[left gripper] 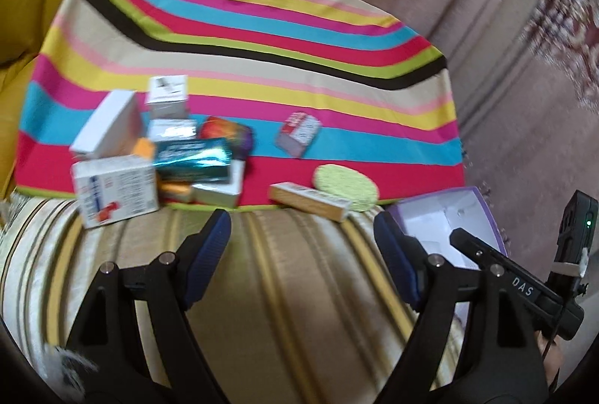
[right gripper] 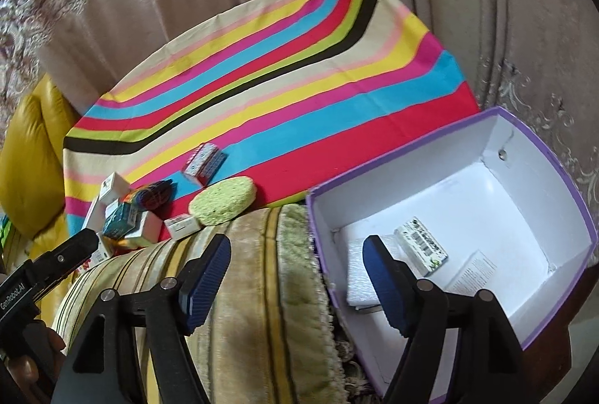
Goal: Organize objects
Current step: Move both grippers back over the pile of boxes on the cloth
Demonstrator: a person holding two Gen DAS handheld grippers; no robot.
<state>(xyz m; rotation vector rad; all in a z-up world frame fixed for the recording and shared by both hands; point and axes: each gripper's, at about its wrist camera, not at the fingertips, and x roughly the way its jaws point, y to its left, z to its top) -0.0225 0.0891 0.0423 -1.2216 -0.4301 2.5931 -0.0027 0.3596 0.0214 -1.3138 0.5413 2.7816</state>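
Both grippers, left gripper (left gripper: 301, 246) and right gripper (right gripper: 297, 276), gape empty; small cartons (left gripper: 149, 157) (jumbled) clutter the striped cloth (left gripper: 262, 29) at centre-left.

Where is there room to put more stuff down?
The striped cloth lies bare behind the small red-and-white box. The purple box has free floor beyond the barcoded packet. The carton pile is crowded.

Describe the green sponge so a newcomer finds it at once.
Start at the striped cloth and go to its near red edge. The green sponge lies there beside a long tan box. It is the only round, pale green, spongy thing among cartons.
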